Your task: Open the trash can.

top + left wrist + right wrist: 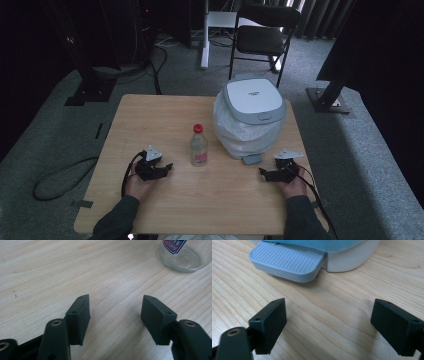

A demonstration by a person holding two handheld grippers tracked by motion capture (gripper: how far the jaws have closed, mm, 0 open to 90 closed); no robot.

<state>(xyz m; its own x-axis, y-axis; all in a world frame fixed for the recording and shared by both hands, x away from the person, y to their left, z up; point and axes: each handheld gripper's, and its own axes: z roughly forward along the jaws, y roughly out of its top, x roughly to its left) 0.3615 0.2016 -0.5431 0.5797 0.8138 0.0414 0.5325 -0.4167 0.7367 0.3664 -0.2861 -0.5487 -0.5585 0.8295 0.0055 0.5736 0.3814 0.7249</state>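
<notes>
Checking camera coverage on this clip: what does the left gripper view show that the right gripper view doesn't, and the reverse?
Left gripper view: the base of the clear bottle with a strip of its red and blue label, standing ahead of the left tongs, whose jaws are apart with nothing between them.

Right gripper view: the ribbed grey pedal of the white bin, under the edge of its liner, ahead of the right tongs, also apart and empty.

Both: the bare light wooden table.
</notes>
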